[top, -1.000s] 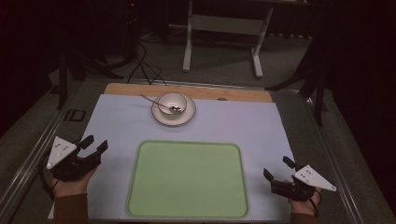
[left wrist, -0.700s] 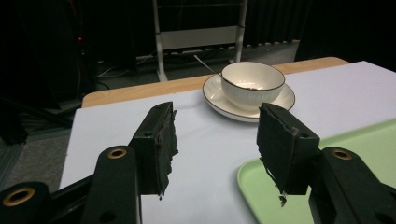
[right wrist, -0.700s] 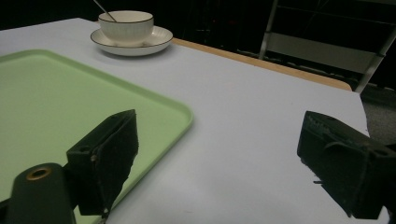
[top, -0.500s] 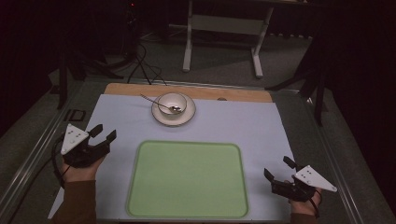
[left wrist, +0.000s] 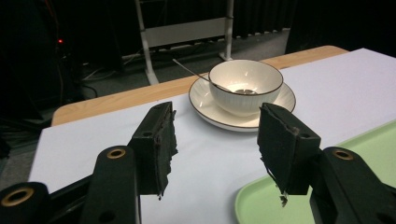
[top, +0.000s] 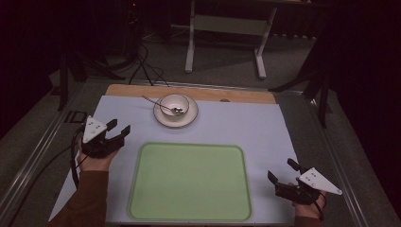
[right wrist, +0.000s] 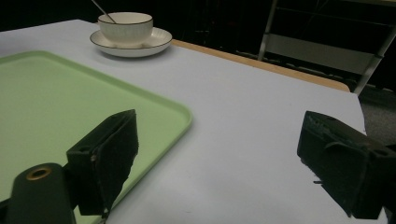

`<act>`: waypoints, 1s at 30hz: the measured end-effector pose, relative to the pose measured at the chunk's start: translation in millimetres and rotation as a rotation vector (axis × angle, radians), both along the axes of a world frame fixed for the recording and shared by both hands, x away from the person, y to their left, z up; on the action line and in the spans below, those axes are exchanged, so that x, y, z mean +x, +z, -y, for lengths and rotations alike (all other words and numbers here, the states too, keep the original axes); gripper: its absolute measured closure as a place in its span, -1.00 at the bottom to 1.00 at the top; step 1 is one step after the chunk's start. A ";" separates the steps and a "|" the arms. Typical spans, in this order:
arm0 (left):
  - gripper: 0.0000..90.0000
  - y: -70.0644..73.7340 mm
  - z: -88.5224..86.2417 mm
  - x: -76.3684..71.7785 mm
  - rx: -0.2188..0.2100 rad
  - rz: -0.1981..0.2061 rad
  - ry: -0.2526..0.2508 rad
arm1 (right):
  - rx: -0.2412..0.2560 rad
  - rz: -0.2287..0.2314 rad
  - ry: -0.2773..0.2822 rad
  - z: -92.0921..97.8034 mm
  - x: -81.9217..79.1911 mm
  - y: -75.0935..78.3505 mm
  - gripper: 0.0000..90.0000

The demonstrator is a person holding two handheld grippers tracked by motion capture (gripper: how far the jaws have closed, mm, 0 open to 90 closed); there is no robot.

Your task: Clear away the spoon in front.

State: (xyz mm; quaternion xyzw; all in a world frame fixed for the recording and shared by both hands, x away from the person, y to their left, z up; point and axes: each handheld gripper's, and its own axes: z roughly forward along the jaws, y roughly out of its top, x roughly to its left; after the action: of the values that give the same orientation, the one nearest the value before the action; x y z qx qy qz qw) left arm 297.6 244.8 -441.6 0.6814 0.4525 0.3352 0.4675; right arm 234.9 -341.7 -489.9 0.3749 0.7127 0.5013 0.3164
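A white bowl [top: 174,105] with a spoon [top: 163,106] in it sits on a white saucer [top: 176,119] at the far middle of the table. A green tray [top: 189,182] lies near the front, with nothing on it. My left gripper [top: 118,127] hovers open left of the tray, jaws pointing toward the bowl [left wrist: 245,86] and saucer [left wrist: 209,109]. My right gripper [top: 282,171] rests open at the front right, beside the tray [right wrist: 56,107]; the bowl [right wrist: 125,25] stands far ahead of it.
A pale blue mat [top: 246,132] covers the wooden table [top: 236,95]. A metal rail [top: 33,156] runs along the table's left side. A white stand [top: 227,28] and cables [top: 142,61] sit on the floor beyond.
My left gripper has moved forward and to the right, toward the bowl. The right gripper has stayed in place.
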 end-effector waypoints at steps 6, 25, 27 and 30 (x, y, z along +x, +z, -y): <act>0.01 -1.7 5.3 13.0 -0.006 0.003 0.001 | 0.001 0.002 0.000 0.2 -0.1 0.2 -0.73; 0.01 4.0 23.1 53.4 -0.006 0.023 -0.013 | 0.000 0.003 -0.003 0.6 0.0 0.4 -0.73; 0.01 3.3 25.3 57.6 -0.008 0.018 -0.017 | -0.001 0.003 -0.004 0.6 0.1 0.3 -0.73; 0.01 1.7 28.5 64.0 -0.008 0.014 -0.021 | 0.000 0.003 -0.004 0.7 0.1 0.4 -0.73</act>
State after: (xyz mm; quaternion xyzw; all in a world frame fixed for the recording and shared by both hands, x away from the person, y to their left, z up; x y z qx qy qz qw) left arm 361.6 216.3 -439.9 0.6819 0.4432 0.3332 0.4770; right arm 235.0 -342.4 -489.5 0.3758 0.7115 0.5013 0.3183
